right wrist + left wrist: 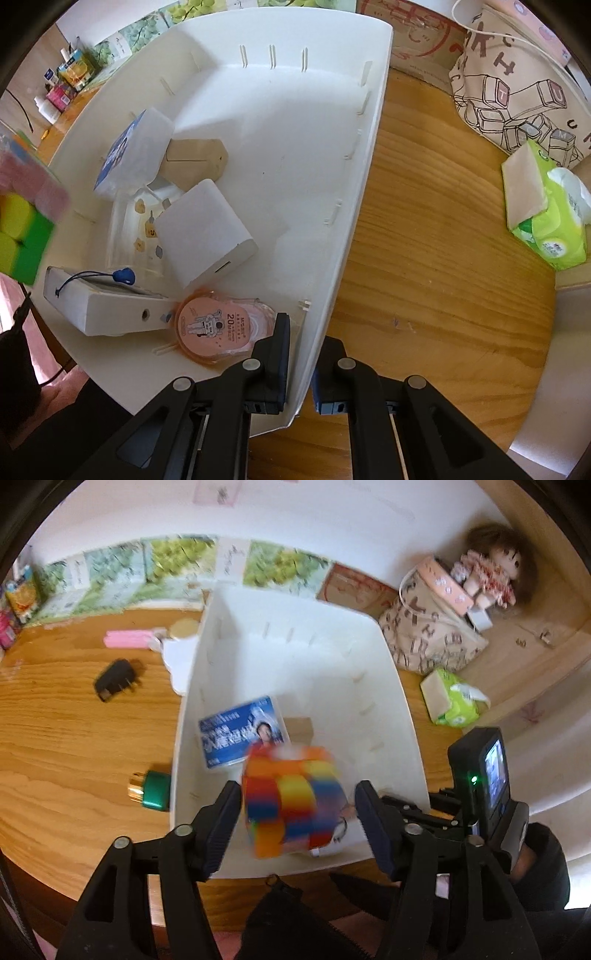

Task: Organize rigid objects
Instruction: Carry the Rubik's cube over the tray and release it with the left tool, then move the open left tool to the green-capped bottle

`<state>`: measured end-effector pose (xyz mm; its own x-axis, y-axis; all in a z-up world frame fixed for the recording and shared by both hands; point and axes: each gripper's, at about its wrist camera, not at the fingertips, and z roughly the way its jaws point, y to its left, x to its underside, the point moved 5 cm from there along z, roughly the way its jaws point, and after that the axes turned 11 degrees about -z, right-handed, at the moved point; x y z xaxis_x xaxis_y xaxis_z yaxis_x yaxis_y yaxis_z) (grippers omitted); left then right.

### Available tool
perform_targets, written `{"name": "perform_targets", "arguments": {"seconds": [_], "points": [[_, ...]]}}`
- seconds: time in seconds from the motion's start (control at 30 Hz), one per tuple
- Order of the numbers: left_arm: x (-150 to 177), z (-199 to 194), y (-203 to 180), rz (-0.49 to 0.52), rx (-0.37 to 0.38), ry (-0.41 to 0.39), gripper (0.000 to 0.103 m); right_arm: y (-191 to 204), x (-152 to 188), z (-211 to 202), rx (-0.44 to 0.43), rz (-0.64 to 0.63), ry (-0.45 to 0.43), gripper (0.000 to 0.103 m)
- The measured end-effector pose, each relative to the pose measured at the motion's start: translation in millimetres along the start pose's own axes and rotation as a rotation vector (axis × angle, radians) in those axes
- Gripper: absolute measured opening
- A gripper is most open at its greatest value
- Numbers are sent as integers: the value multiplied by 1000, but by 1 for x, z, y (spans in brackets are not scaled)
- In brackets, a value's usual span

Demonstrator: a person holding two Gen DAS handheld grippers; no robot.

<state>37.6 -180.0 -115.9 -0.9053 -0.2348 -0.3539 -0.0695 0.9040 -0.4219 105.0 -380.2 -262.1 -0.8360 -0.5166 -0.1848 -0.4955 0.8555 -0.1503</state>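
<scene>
A colourful puzzle cube (291, 801), blurred by motion, is between the spread fingers of my left gripper (299, 823) above the near end of the white bin (402, 716); the fingers do not touch it. The cube also shows at the left edge of the right wrist view (22, 229). My right gripper (299, 365) is shut on the bin's right wall (354, 206), one finger inside and one outside. Inside the bin lie a blue card box (129, 155), a white charger (207, 232), a pink tape case (218, 325), a white box (107, 310) and a tan piece (195, 162).
On the wooden table left of the bin lie a black plug (116, 679), a green-and-gold cap (151, 790) and a pink item (129, 638). A green tissue pack (546, 218), a printed bag (517, 96) and a doll (491, 568) are to the right.
</scene>
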Motion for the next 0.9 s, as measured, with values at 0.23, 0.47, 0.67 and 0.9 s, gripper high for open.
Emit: {"name": "perform_targets", "arguments": {"seconds": [0.23, 0.47, 0.67, 0.9], "points": [[-8, -30, 22, -72, -10, -91, 78, 5, 2, -2, 24, -7, 2, 9], [-14, -52, 65, -160, -126, -155, 78, 10, -3, -1, 44, -10, 15, 9], [-18, -65, 96, -172, -191, -184, 78, 14, -7, 1, 63, 0, 22, 9], [-22, -72, 121, -61, -259, -208, 78, 14, -9, 2, 82, 27, 32, 9]]}}
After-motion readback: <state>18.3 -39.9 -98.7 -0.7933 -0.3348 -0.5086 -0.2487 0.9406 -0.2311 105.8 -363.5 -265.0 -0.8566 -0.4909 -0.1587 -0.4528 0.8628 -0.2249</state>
